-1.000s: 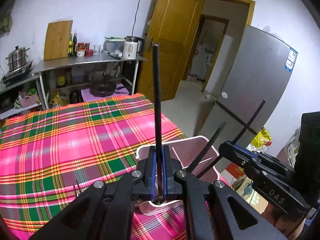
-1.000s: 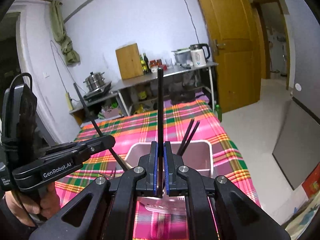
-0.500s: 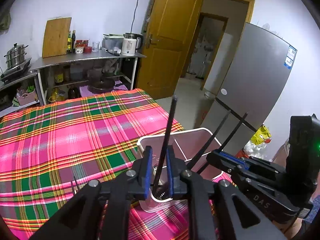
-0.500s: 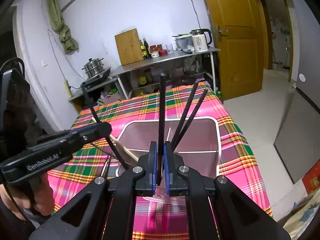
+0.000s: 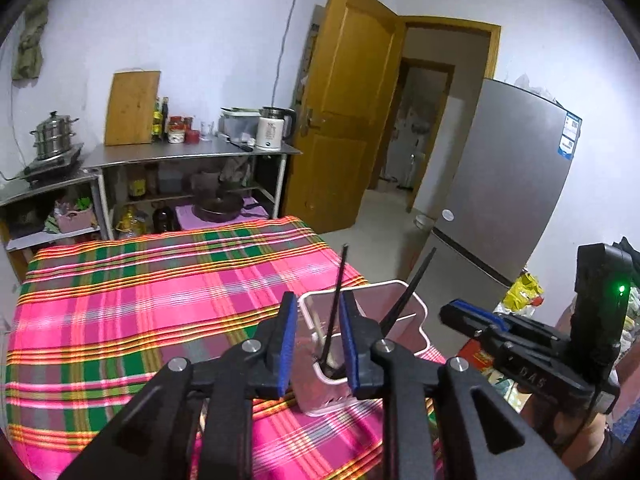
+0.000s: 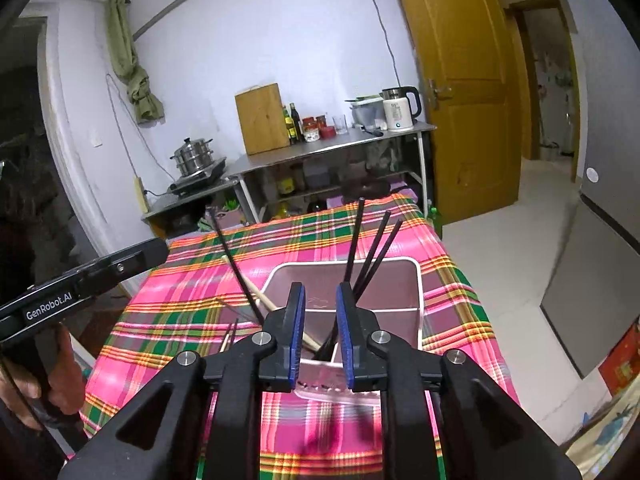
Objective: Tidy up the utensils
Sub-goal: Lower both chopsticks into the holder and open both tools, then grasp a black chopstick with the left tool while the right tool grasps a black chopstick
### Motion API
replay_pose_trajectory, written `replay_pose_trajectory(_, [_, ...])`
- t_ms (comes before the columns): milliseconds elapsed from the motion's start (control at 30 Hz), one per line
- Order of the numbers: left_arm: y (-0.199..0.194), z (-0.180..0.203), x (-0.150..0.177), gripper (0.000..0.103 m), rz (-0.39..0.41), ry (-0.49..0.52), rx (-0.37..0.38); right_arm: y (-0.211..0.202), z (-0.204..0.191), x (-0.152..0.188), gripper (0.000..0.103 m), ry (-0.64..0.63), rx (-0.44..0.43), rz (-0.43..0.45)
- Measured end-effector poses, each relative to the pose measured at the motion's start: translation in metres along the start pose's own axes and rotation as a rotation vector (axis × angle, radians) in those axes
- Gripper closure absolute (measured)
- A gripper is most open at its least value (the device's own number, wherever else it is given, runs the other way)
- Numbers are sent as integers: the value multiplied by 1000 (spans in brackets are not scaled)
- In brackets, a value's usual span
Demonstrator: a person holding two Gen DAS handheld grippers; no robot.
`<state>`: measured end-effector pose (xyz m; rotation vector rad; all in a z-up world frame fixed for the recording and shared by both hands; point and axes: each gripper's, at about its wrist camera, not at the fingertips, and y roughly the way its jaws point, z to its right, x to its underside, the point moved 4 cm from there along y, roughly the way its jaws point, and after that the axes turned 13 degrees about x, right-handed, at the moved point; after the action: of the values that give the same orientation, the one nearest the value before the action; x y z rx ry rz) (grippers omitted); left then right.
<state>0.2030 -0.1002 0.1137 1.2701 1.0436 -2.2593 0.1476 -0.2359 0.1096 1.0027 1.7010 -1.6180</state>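
Note:
A white plastic utensil holder (image 5: 418, 322) (image 6: 418, 280) stands at the near right corner of the plaid table. My left gripper (image 5: 318, 320) is opening. A black chopstick (image 5: 336, 304) stands loose in the holder behind its gap, and the blue pads (image 5: 289, 344) do not touch it. My right gripper (image 6: 320, 314) is opening too, with nothing pressed between its jaws. Beyond it, three black chopsticks (image 6: 370, 254) lean in the holder. Another black chopstick (image 6: 236, 264) and a wooden one (image 6: 260, 296) lean out to the left. Each gripper shows from the side in the other view: right gripper (image 5: 470, 314), left gripper (image 6: 154, 250).
Two thin chopsticks (image 6: 230, 334) lie on the pink plaid cloth (image 5: 140, 312) left of the holder. A grey fridge (image 5: 512, 200) stands right of the table and an open wooden door (image 5: 344, 120) behind. Steel shelves (image 5: 192, 156) with a kettle, cutting board and pots line the far wall.
Both grippers went from shut on an upright black chopstick to open. The chopsticks dropped into the holder and now lean there. Both grippers drew back from the holder.

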Motion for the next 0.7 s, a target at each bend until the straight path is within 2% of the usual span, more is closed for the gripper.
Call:
replay_pose_trajectory(367, [-45,-34,51,80,0,-65,-104,-20,-20,27,87,-28,-51,-11])
replay_pose_trajectory(700, [-51,-59,95,80,-42,-134,-152,-11,-45,50,87,-74,-93,-58])
